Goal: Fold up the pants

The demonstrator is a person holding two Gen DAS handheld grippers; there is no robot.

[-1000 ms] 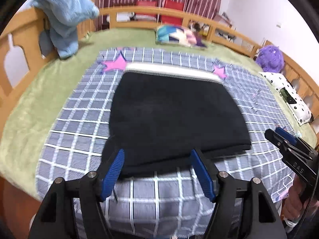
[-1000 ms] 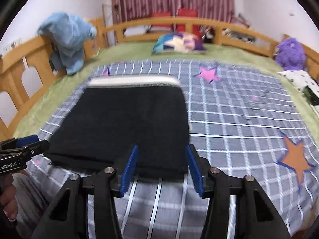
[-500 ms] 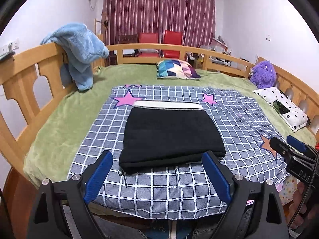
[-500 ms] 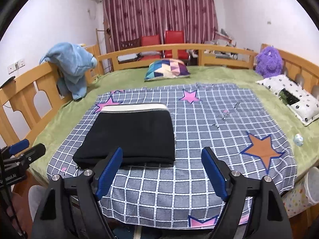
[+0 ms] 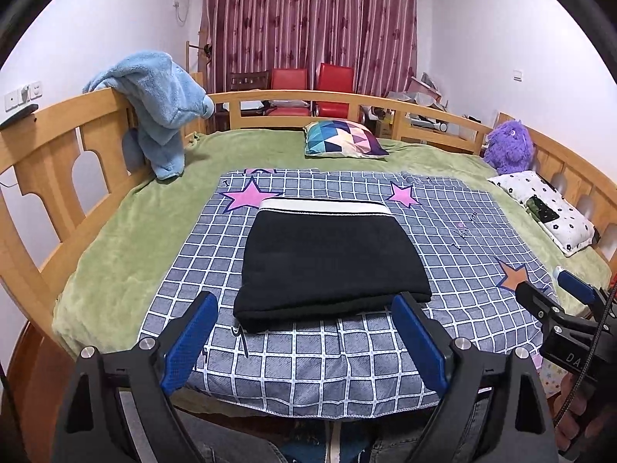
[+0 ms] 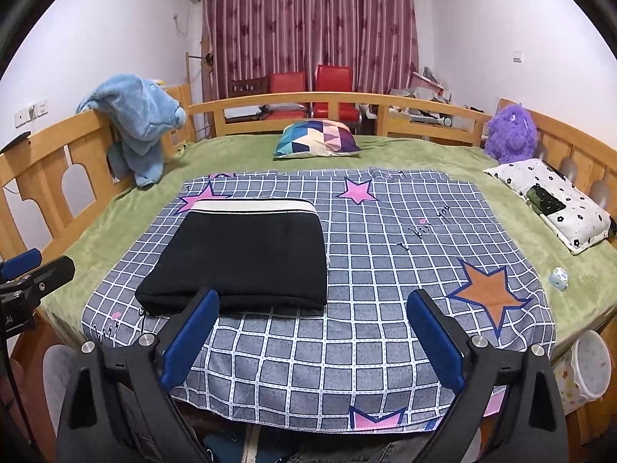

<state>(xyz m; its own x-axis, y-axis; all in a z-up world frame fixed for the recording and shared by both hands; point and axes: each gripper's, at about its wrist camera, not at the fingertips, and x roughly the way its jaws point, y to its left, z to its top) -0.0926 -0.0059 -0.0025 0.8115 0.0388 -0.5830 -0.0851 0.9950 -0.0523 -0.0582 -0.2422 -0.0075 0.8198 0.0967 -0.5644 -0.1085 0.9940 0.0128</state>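
Observation:
The black pants lie folded into a flat rectangle on the grey checked blanket, with the white waistband at the far edge. My left gripper hovers open above the bed's near edge, its blue pads apart from the cloth and nothing between them. In the right wrist view the folded pants sit left of centre. My right gripper is held back from them with its jaws opening wide and nothing between them. Each gripper shows at the side of the other's view.
Wooden rails ring the green bed. A blue plush blanket hangs over the left rail. A patterned cushion lies at the back, with a purple plush toy and a flowered pillow at the right. A small toy lies near the right edge.
Both grippers let go of the pants' near edge, opened wide, and pulled back and up from the bed. The folded pants stay flat on the blanket.

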